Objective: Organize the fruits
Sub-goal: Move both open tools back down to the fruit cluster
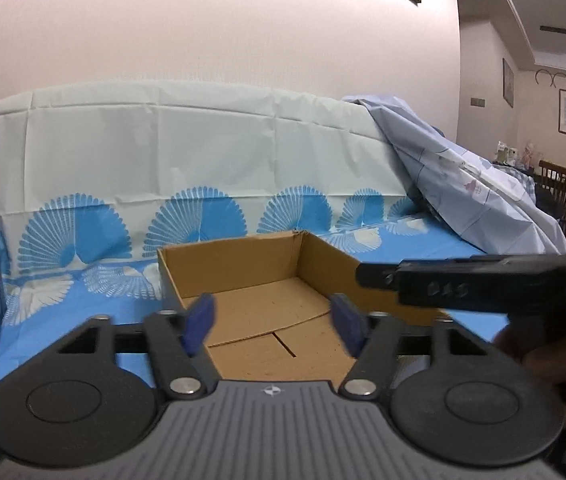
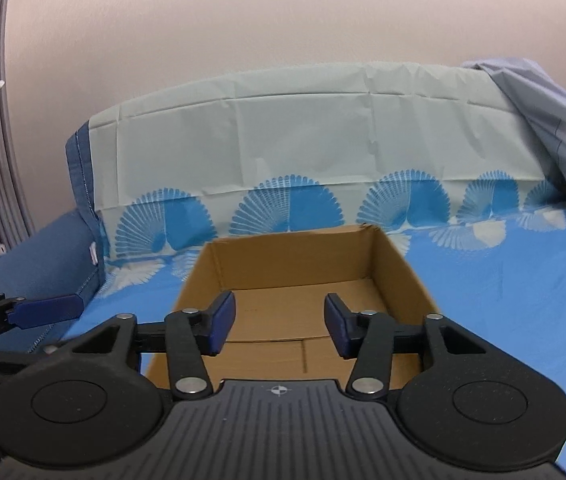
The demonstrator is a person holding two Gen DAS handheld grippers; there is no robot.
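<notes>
Holding both claws wide and bare, our left gripper (image 1: 273,322) and right gripper (image 2: 279,326) face the cardboard box (image 1: 267,276).

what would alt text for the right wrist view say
An open, empty cardboard box sits on a blue patterned sheet, with the right gripper in front of it, jaws open and holding nothing. The left gripper pokes in at the left edge; a pale wall is behind.
</notes>
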